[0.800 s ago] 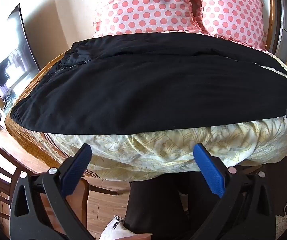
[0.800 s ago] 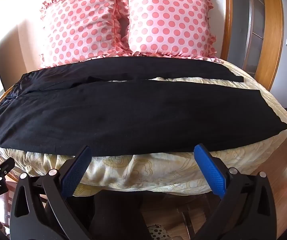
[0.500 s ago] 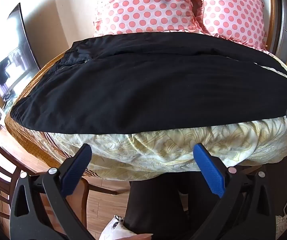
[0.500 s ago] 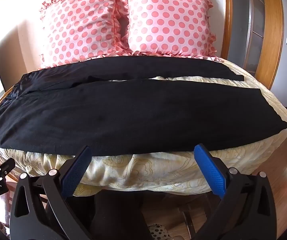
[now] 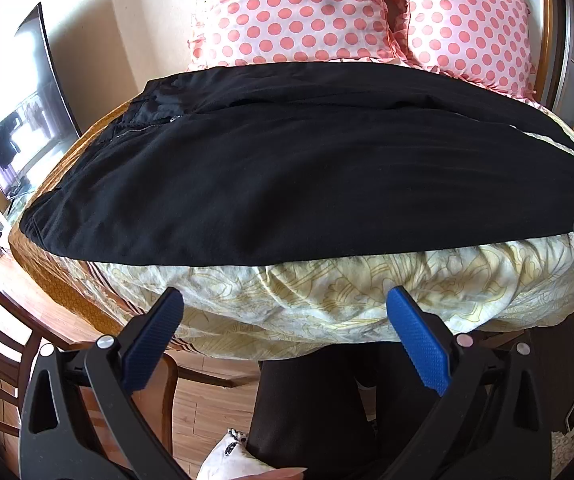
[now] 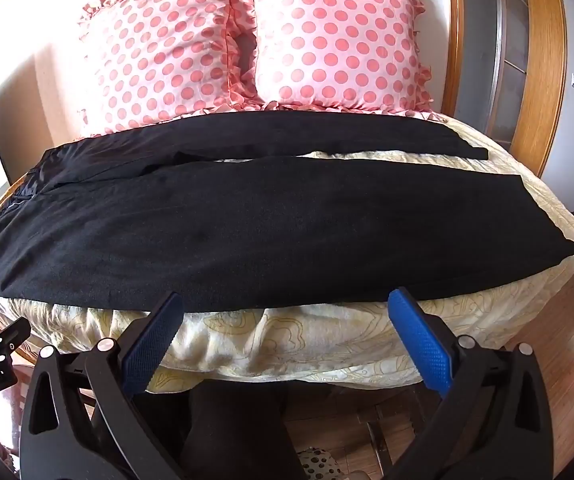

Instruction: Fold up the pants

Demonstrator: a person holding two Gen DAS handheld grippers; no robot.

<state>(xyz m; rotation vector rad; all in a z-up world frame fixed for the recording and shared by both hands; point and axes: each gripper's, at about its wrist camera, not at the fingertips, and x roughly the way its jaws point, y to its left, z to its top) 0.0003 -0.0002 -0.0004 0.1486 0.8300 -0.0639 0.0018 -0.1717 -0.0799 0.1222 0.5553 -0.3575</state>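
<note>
Black pants (image 5: 287,176) lie flat across a bed, waistband at the left, legs running right. In the right wrist view the pants (image 6: 247,224) show both legs, the far leg lying apart near the pillows. My left gripper (image 5: 285,312) is open and empty, held just off the near edge of the bed below the pants' hip part. My right gripper (image 6: 285,312) is open and empty, at the near edge of the bed below the near leg.
The bed has a pale yellow patterned cover (image 6: 327,340). Two pink polka-dot pillows (image 6: 247,44) stand at the headboard. A TV screen (image 5: 19,120) stands at the left. A wooden chair (image 5: 7,360) is at the lower left. The person's dark legs (image 5: 307,412) are below the grippers.
Both grippers have crept slightly closer to the bed edge. The pants have not moved.
</note>
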